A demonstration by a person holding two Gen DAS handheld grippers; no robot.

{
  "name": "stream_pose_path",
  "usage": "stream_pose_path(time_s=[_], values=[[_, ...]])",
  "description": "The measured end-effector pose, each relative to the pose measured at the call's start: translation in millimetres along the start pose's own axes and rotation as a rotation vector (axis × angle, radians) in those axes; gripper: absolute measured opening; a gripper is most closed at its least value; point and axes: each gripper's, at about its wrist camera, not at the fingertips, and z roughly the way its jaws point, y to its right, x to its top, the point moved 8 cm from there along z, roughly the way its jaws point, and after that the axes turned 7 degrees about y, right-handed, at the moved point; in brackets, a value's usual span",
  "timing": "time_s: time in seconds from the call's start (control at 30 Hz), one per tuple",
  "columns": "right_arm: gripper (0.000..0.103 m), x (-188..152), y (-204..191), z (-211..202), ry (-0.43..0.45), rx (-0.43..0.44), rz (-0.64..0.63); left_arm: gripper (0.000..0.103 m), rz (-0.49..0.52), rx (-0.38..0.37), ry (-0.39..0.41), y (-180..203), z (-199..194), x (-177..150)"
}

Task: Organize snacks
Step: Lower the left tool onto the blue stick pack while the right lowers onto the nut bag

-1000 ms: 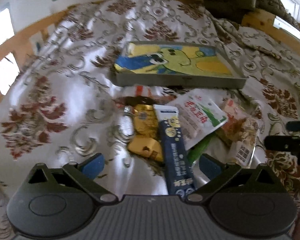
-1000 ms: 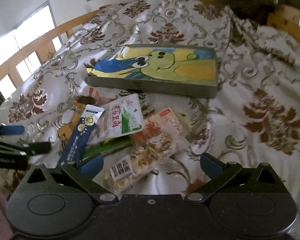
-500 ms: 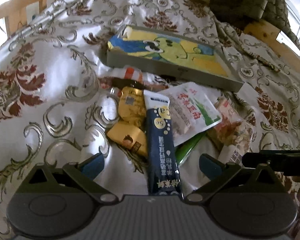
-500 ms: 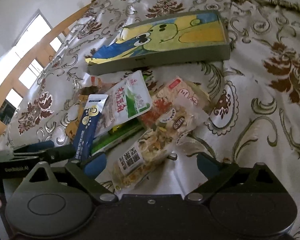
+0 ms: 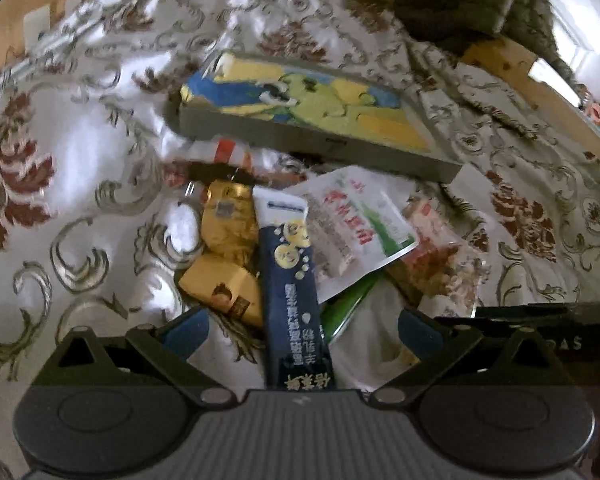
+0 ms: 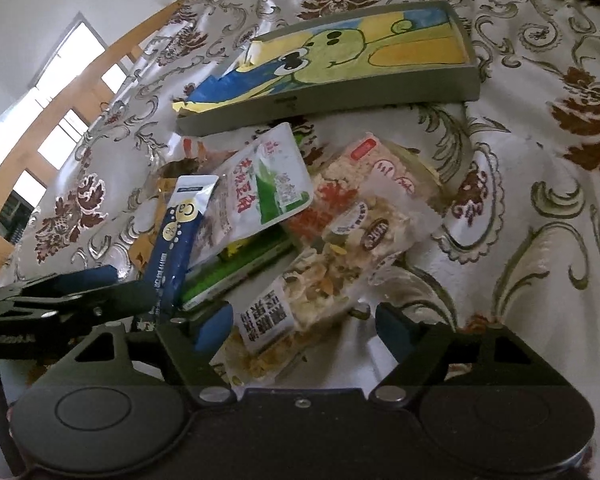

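On the bed, my right gripper (image 6: 304, 326), fingers closing around the clear cereal packet (image 6: 320, 276), not yet pinching; crinkly film may slip; left gripper (image 5: 302, 326) fingers spread.

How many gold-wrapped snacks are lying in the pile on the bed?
2. One gold packet lies left of the dark blue stick pack; another lies just in front of it. Others may be hidden underneath.
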Motion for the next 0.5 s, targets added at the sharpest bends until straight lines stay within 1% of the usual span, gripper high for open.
stream_pose_path(time_s=[0.07,0.17,0.27,0.33,0.43,0.5], values=[[0.079,0.6,-0.5,1.0,0.004,0.002,0.000,0.103,-0.036,0.016,-0.017,-6.7,3.8,-3.8],[0.077,0.8,0.4,1.9,0.004,-0.008,-0.001,0.103,-0.106,0.008,-0.028,-15.3,6.4,-6.4],[0.077,0.9,2.4,3.1,0.001,-0.008,0.018,0.102,-0.151,-0.048,-0.025,-16.7,6.2,-5.5],[0.075,0.6,2.8,4.4,0.000,-0.005,0.022,0.102,-0.167,-0.068,-0.028,-16.1,7.1,-5.5],[0.071,0.3,1.5,5.8,0.003,0.004,0.020,0.097,-0.195,-0.095,-0.045,-15.4,9.4,-6.4],[0.070,0.3,0.6,5.9,0.007,0.006,0.017,0.089,-0.212,-0.110,-0.054,-15.7,10.4,-6.8]])
